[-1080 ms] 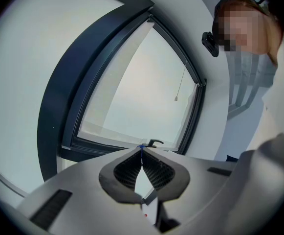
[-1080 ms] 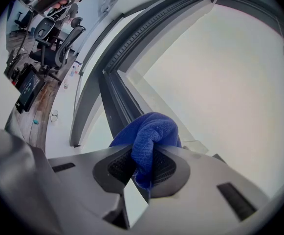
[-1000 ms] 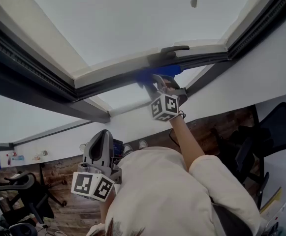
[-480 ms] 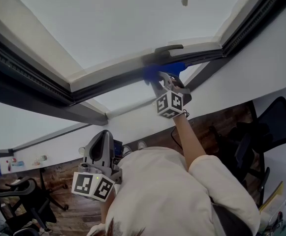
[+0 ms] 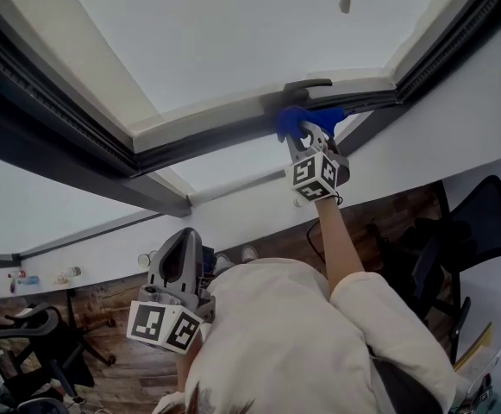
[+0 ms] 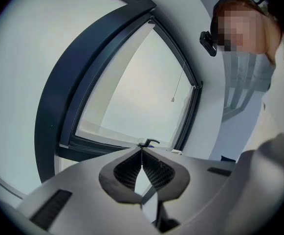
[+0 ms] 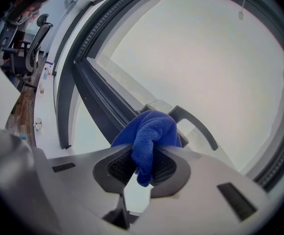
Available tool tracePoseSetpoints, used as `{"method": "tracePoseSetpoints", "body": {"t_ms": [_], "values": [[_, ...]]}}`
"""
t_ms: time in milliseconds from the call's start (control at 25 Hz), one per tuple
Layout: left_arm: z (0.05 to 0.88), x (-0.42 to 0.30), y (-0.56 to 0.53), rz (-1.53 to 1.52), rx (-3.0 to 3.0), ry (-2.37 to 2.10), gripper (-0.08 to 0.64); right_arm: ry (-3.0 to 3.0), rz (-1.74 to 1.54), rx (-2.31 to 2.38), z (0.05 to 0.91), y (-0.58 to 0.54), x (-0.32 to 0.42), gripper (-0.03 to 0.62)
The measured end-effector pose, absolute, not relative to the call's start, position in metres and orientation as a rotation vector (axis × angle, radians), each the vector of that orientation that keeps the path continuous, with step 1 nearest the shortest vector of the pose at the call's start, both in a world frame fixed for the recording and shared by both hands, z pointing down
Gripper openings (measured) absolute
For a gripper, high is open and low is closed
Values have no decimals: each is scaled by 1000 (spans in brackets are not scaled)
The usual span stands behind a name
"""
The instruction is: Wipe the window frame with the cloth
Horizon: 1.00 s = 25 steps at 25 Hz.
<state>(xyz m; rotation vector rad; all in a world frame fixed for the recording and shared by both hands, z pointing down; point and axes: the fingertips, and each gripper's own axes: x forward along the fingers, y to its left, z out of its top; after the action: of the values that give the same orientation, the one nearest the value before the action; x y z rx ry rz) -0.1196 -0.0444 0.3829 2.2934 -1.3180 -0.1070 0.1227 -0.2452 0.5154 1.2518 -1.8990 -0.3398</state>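
1. Right gripper view: the right gripper (image 7: 144, 164) is clamped on the blue cloth (image 7: 150, 133), which presses against the window frame (image 7: 98, 98) beside its handle (image 7: 196, 125).
2. The left gripper (image 6: 142, 166) hangs low, jaws together and empty.
3. Wiping looks underway; most of the frame is probably left to do.

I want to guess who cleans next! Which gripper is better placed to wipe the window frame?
Right. The right gripper is shut on the blue cloth, up against the window frame near its handle. The left gripper is shut, empty and down low.
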Motion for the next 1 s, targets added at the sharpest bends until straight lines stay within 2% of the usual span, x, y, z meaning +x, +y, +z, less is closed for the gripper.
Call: {"method": "tracePoseSetpoints", "body": {"t_ms": [280,520,1000], "values": [[393,-143,-34,-76,2269,-1295,11,-2189,-73,1463,488,-212,111,58],[398,-151,-43,-6,2305,-1162,11,-2205,102,1722,460,-146,134,58],[414,-99,-42,170,2398,-906,11,-2006,227,2010,455,-62,207,58]]}}
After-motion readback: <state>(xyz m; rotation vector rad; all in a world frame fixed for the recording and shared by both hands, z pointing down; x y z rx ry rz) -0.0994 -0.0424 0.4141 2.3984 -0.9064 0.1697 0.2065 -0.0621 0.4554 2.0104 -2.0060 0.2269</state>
